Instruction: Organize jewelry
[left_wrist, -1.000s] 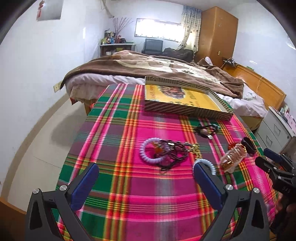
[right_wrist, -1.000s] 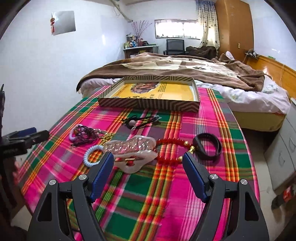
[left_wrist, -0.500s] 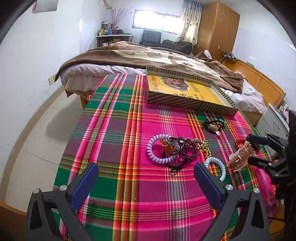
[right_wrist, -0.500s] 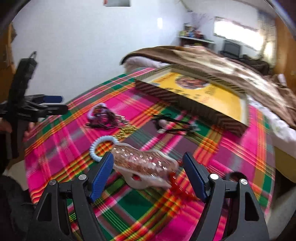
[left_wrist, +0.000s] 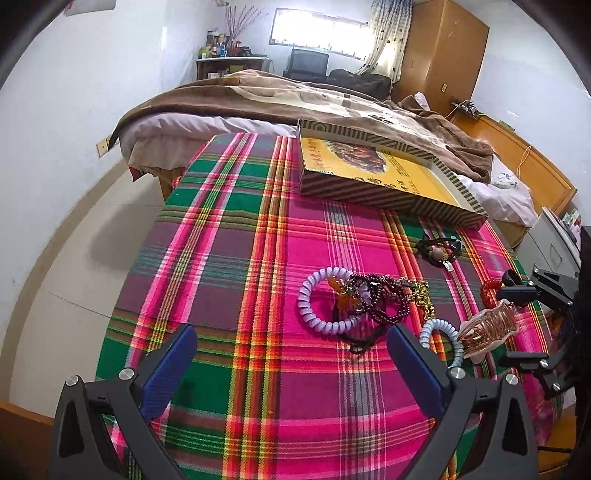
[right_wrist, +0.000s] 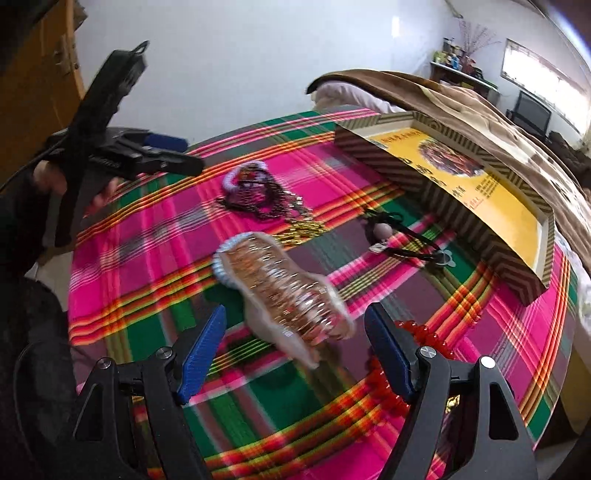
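Right gripper (right_wrist: 295, 350) hovers with jaws apart over the sleeve of gold bangles (right_wrist: 286, 291).

Lying on the plaid cloth (left_wrist: 229, 258) just ahead, the sleeve runs lengthwise away from it and leftward, one end between the blue pads; it is far nearer this hand. Left gripper (left_wrist: 291, 360), also spread and empty, faces the lilac coil bracelet (left_wrist: 325, 301) tangle. Striped tray (right_wrist: 498, 254) sits beyond.

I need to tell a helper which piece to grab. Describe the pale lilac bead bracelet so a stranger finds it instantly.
Start at the striped yellow-lined box at the far end of the plaid tablecloth. Nearer the camera lies a jewelry tangle; the lilac bracelet forms its left edge. It is the large ring of chunky pale beads, unlike the dark red strands beside it.
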